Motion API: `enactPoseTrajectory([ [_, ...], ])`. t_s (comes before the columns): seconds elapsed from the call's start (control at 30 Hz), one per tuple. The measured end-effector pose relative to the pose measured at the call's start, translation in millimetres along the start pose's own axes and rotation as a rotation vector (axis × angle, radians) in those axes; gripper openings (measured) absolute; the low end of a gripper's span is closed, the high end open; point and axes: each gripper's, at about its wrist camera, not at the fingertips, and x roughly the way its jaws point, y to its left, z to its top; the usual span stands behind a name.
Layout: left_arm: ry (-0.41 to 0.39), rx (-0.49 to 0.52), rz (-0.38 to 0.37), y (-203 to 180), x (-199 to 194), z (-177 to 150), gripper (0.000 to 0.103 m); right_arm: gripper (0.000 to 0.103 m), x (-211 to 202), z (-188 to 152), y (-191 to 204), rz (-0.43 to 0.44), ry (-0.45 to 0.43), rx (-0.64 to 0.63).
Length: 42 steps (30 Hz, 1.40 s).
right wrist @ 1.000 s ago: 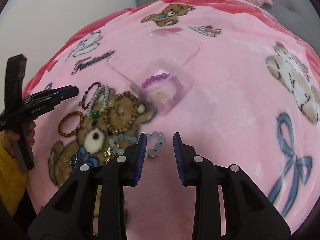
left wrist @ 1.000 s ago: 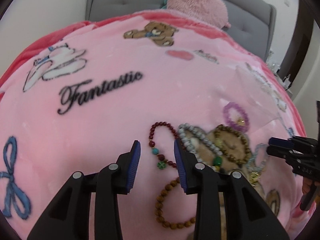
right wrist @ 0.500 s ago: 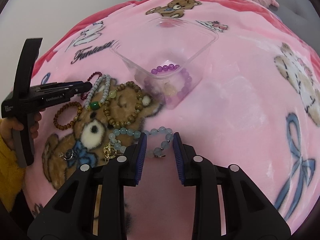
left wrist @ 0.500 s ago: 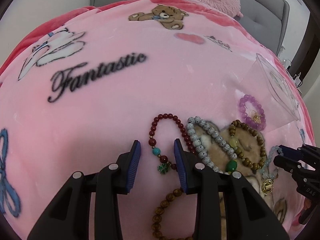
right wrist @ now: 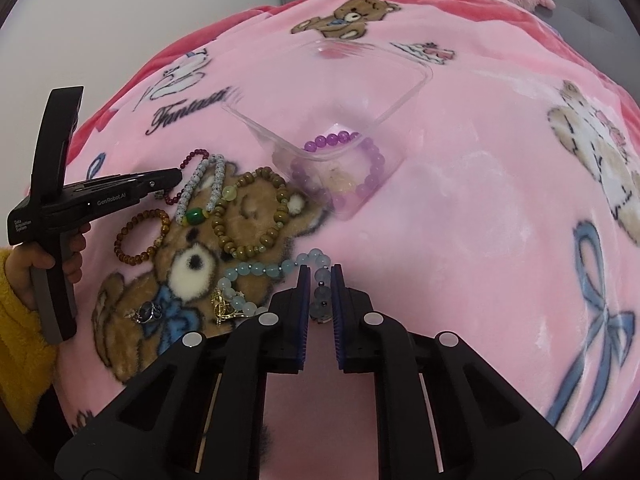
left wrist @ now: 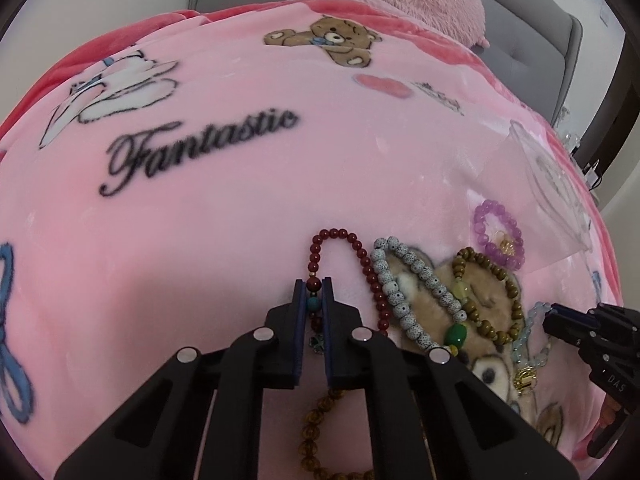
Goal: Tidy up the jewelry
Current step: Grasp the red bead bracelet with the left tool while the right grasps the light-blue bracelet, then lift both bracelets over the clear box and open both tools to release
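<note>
L hand-held gripper (left wrist: 311,292) pinches red bracelet (left wrist: 362,258).

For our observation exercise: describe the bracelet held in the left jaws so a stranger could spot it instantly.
Start at the pink blanket and find the word "Fantastic". Below and to its right, jewelry lies over a big brown bear print. The dark red bracelet is at the pile's left edge, beside the speckled white bracelet; only it has small round red beads plus a turquoise bead.

Beaded bracelets (right wrist: 248,216) (clustered) on blanket (right wrist: 460,220)
</note>
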Motion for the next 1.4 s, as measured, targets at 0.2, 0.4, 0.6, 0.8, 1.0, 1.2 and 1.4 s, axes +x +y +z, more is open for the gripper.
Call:
enactPoseTrajectory([
  [0.2,-0.049,-0.011,-0.020,1.2,-17.0,0.8,0.007,0.008,-15.8,3.0,8.9,0.023,-0.037,-0.027],
  [0.4,-0.115,0.010,-0.066,-9.7,-45.5,7.4,0.007,0.008,-41.6,8.1,22.8,0.051,-0.097,-0.071],
  [0.6,-0.198,0.046,-0.114,-26.9,-78.7,21.3,0.007,0.008,-64.7,18.5,31.7,0.055,-0.157,-0.115],
  [0.8,-0.263,0.097,-0.147,-43.8,-109.2,31.8,0.007,0.008,-85.6,27.8,32.8,0.055,-0.222,-0.117],
  [1.0,-0.293,0.148,-0.193,-62.1,-123.0,39.9,0.007,0.008,-98.6,39.2,27.7,0.049,-0.272,-0.107],
  [1.2,-0.297,0.189,-0.280,-85.8,-118.2,58.3,0.007,0.008,-103.5,59.5,21.7,0.027,-0.326,-0.108],
  [1.4,-0.289,0.209,-0.363,-107.2,-105.4,78.9,0.007,0.008,-98.3,84.1,13.7,-0.015,-0.359,-0.105],
])
